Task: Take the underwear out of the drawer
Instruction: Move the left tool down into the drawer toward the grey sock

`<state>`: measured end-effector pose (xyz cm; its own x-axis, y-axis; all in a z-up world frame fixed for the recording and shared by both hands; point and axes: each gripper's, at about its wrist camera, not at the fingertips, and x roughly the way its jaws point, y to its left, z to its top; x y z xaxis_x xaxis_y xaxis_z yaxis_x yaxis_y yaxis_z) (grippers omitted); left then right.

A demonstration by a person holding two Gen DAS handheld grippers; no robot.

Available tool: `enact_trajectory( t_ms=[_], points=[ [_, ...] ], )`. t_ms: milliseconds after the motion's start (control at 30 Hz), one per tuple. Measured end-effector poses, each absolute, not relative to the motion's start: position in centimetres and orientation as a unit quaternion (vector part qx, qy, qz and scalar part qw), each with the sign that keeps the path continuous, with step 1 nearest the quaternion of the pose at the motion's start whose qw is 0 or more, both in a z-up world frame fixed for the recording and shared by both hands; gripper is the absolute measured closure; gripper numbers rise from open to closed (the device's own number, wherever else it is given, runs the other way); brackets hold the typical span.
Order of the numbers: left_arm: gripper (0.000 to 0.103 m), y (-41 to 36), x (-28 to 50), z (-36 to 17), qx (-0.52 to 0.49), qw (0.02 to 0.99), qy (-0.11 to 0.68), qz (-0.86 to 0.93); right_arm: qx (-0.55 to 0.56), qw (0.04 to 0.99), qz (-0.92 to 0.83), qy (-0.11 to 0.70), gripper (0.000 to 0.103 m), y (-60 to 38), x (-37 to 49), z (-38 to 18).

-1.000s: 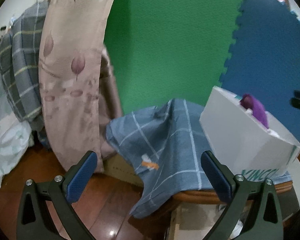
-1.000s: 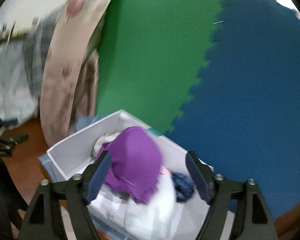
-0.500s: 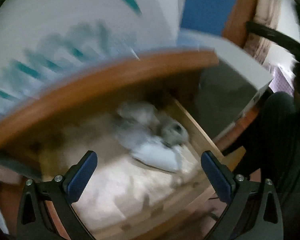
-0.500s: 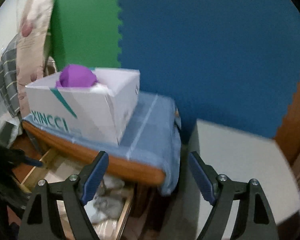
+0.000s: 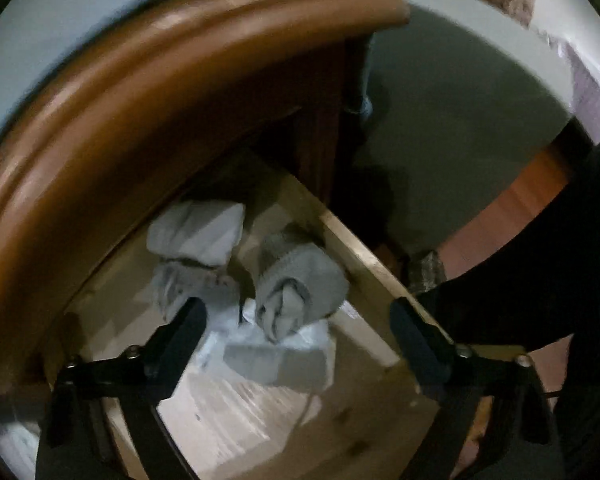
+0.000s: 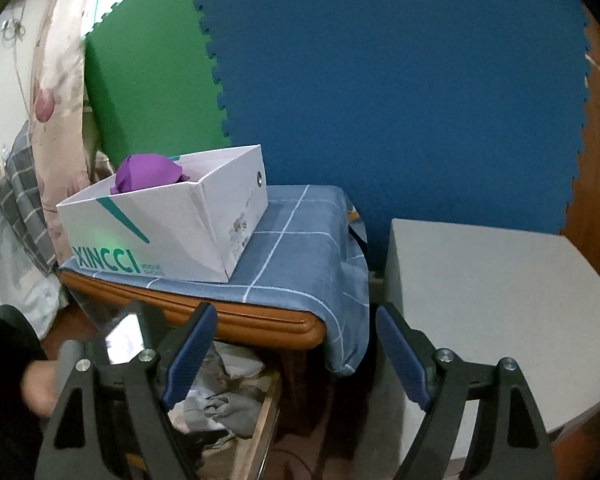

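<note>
The wooden drawer (image 5: 364,264) is pulled open under the brown table edge. Inside lie a rolled grey underwear piece (image 5: 300,284), a folded white piece (image 5: 198,232) and a flat pale folded piece (image 5: 276,356). My left gripper (image 5: 296,328) is open, empty, and hovers just above the grey roll, fingers on either side. In the right wrist view the drawer (image 6: 260,408) shows at the bottom with crumpled grey and white clothes (image 6: 224,396). My right gripper (image 6: 296,352) is open, empty, held above the drawer's right end.
A white XINCCI box (image 6: 168,232) with a purple garment (image 6: 148,174) stands on the blue checked cloth (image 6: 300,256) over the table. A grey cabinet (image 6: 492,304) stands right of the table. Blue and green foam mats cover the wall. The person's dark sleeve (image 5: 540,280) is at right.
My left gripper has swung from the table top down into the open drawer and closed in on the grey roll. My right gripper has pulled back from the box to the table's front.
</note>
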<state>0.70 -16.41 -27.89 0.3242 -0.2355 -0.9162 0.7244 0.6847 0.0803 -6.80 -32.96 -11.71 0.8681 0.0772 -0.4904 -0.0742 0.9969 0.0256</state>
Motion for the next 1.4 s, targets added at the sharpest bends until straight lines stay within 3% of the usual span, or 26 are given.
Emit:
enact_trajectory(
  t_ms=[167, 433, 467, 500, 600, 967, 1400],
  points=[
    [0.045, -16.9, 1.3, -29.9, 0.324, 0.735, 0.505, -0.314, 0.012, 0.967, 0.04, 0.249, 0.019, -33.7, -7.5, -11.6],
    [0.052, -17.4, -0.8, -32.7, 0.432, 0.695, 0.456, -0.35, 0.003, 0.965, 0.042, 0.257, 0.019, -33.4, -7.2, -11.8],
    [0.061, -17.3, -0.9, -33.0, 0.432, 0.694, 0.458, -0.348, 0.0, 0.965, 0.042, 0.259, 0.019, -33.2, -7.2, -11.9],
    [0.079, -17.2, -0.9, -33.3, 0.427, 0.691, 0.465, -0.352, -0.005, 0.964, 0.042, 0.262, 0.019, -33.0, -7.1, -12.0],
    [0.092, -16.1, -2.1, -32.3, 0.412, 0.7, 0.455, -0.365, -0.017, 0.963, 0.043, 0.266, 0.019, -32.6, -7.0, -12.2],
    [0.094, -8.6, -5.5, -20.9, 0.285, 0.759, 0.431, -0.397, -0.019, 0.957, 0.027, 0.288, 0.019, -32.7, -6.2, -12.9],
    [0.094, -2.9, -8.6, -9.7, 0.211, 0.828, 0.366, -0.368, -0.097, 0.941, 0.025, 0.323, 0.019, -29.6, -4.7, -14.7]
  ],
)
